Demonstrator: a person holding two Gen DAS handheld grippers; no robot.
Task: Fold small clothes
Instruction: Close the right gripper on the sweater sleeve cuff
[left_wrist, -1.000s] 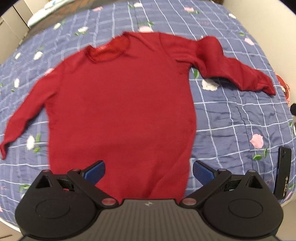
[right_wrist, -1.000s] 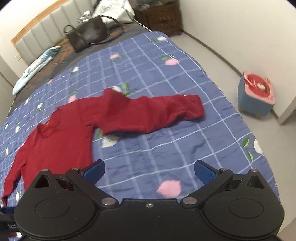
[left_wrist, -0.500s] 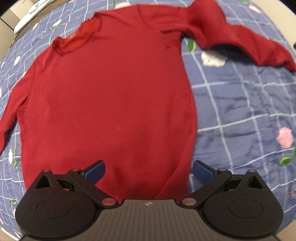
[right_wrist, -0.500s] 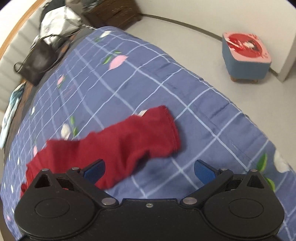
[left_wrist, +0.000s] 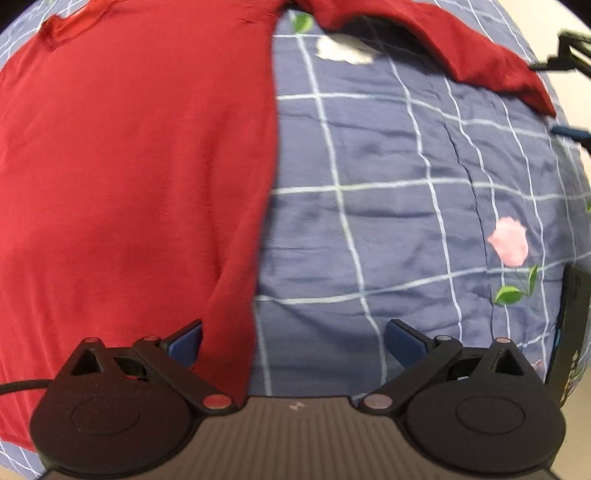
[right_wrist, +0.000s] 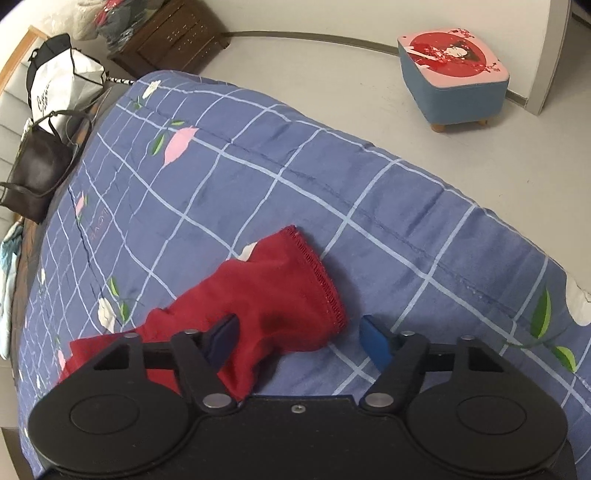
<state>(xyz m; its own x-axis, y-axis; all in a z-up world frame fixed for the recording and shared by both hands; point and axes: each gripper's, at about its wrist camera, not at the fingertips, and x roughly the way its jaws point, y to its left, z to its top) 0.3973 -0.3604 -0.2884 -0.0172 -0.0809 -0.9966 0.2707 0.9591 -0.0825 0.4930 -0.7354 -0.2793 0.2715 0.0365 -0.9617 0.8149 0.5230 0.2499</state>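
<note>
red top (left_wrist: 129, 166), blue checked floral bedspread (left_wrist: 388, 221)

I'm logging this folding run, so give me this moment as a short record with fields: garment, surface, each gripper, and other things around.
garment: red long-sleeved top, spread flat
sleeve: cuff lies on the bedspread, between the right jaws
surface: blue checked bedspread with flower print
left gripper: open, over the top's side edge near the hem
right gripper: open, nothing gripped yet
on bed: dark handbag, white bag
on floor: blue stool with red-and-pink top
</note>
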